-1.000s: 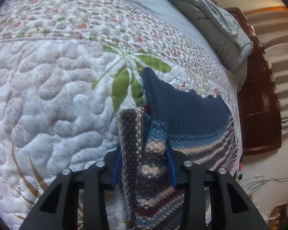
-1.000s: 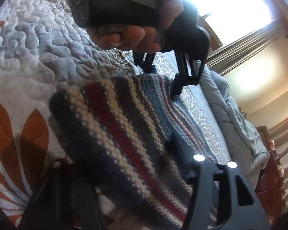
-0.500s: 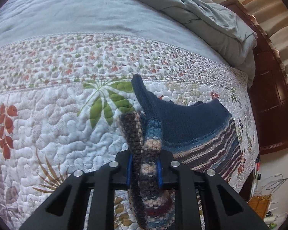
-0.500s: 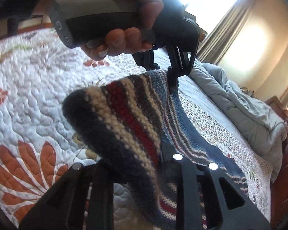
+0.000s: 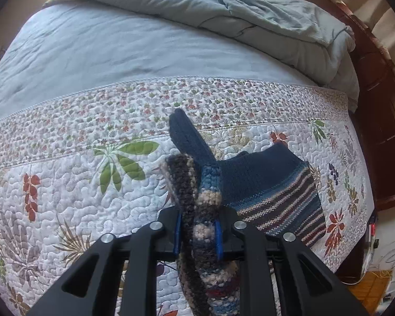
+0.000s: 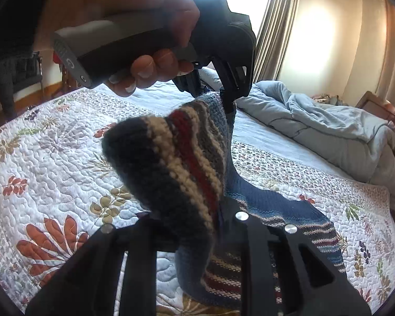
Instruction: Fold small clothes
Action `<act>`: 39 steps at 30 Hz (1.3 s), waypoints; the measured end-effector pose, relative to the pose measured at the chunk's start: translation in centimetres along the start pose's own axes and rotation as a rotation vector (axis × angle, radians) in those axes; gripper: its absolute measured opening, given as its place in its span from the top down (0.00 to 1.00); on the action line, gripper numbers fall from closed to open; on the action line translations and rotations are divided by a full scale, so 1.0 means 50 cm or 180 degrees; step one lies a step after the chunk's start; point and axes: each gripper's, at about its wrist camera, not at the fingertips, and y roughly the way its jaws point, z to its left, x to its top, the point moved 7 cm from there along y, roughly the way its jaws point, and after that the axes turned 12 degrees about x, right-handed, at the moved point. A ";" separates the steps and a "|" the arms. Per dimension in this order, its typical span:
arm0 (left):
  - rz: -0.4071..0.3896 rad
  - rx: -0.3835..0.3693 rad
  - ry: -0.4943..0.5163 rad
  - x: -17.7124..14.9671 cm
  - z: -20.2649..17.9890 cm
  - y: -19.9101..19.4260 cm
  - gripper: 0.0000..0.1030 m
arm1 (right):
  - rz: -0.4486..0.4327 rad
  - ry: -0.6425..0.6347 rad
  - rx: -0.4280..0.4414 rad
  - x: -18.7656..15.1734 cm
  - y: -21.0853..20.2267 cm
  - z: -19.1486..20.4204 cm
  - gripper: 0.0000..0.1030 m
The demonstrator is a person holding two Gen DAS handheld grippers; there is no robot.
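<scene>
Both grippers, left and right, are clamped on the striped hem of the sweater, lifted while its far end drags on the quilt, so chunky knit could slip free or bunch mid-fold if the 2 pull unevenly.

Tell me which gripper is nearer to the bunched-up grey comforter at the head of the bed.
Left, though only by a small margin. The left gripper holds its sweater edge further up the quilt toward the comforter; the right gripper grips behind it.
</scene>
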 end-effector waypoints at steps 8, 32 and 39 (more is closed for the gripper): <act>-0.0007 0.0217 0.0120 0.016 -0.112 -0.016 0.82 | -0.0163 0.0483 0.0284 -0.012 -0.041 -0.074 0.83; 0.0119 0.0460 0.0345 0.029 -0.309 0.034 0.83 | -0.0438 0.1143 0.0370 -0.098 -0.104 -0.211 0.88; 0.0158 0.0439 0.0450 0.033 -0.371 0.061 0.83 | -0.0439 0.1315 0.0325 -0.128 -0.118 -0.253 0.88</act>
